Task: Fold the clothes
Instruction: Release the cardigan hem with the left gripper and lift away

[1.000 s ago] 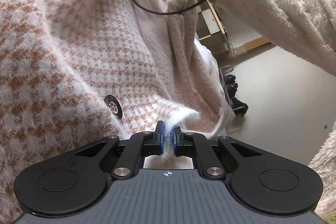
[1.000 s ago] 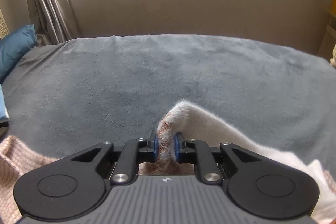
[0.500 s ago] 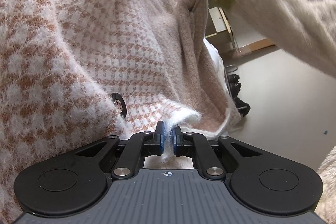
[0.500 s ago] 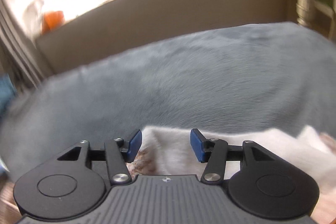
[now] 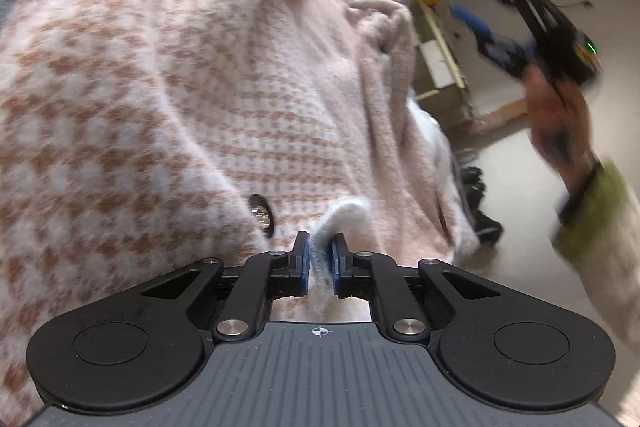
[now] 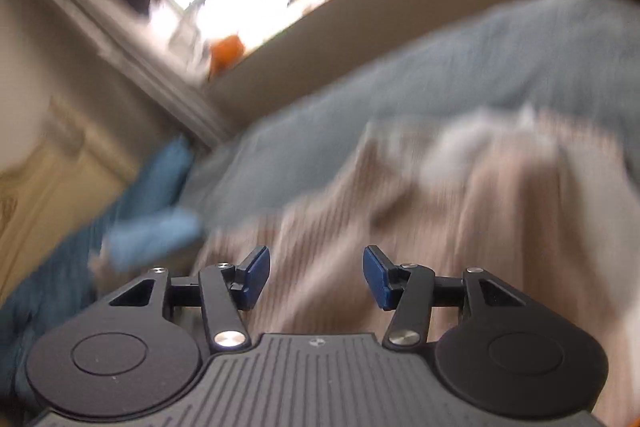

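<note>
**Ana:** Fuzzy pink-and-tan knit, that's the cardigan (image 5: 168,99). Where does it lie?

**Ben:** On the grey bed (image 6: 460,59), bunched and rumpled rather than flat. Seen from the left wrist it rises in thick ridges, with a dark button (image 5: 262,215) showing just beside the left tool (image 5: 319,259). That tool is pressed together on a white fluffy edge of the cardigan, so one hem or corner is pinched and lifted.

**Ana:** And the other one?

**Ben:** The right tool (image 6: 316,277) is spread wide with nothing between its fingers. The left wrist view catches it well apart from the cardigan, out over the floor, gripped by a blurred hand (image 5: 560,123) in a cream sleeve (image 5: 600,239). Its own view is smeared and tilted, looking back across the cardigan toward a blue pillow (image 6: 152,231) at the bed's far side.

**Ana:** So how far along is the folding?

**Ben:** My judgement: not finished. No neat stack or squared edges appear; the cloth is heaped. Whether some folds are already in I can't tell. What remains, as far as I see, is flattening it and bringing the edges together into a tidy packet.
</note>
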A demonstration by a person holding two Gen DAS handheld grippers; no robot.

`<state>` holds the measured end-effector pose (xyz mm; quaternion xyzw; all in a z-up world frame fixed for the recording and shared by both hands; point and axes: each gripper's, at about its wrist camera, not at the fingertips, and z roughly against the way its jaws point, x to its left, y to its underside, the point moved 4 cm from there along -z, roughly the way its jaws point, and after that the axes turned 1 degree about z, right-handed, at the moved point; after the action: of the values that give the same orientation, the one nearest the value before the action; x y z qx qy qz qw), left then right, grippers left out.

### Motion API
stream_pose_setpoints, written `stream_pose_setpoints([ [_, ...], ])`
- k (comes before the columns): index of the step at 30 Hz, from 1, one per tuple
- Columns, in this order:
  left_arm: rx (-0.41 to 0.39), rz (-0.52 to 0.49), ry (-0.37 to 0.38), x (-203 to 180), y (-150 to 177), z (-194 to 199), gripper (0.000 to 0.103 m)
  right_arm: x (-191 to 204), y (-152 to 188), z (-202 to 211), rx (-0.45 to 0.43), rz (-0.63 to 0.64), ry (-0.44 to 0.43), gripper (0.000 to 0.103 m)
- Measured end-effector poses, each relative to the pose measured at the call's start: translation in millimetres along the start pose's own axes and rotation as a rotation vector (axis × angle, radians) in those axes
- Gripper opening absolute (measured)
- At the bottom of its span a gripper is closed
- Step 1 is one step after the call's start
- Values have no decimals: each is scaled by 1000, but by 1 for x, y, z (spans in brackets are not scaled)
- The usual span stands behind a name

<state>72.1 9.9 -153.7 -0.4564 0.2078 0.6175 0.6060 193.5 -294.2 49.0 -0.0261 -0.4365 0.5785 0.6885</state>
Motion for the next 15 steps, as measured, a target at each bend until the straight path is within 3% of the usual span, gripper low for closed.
stream_pose_setpoints([
  [3,-24,-7,-31,-3,1,12,28,10,61,-12,133,12,23,54],
  [7,-64,-20,-56,-9,6,34,46,7,110,-16,192,-44,71,54],
  [12,-128,-15,-85,-17,9,67,52,3,166,-16,253,-109,130,54],
  [15,-205,52,-129,-10,7,94,53,-7,172,15,193,-197,95,54],
])
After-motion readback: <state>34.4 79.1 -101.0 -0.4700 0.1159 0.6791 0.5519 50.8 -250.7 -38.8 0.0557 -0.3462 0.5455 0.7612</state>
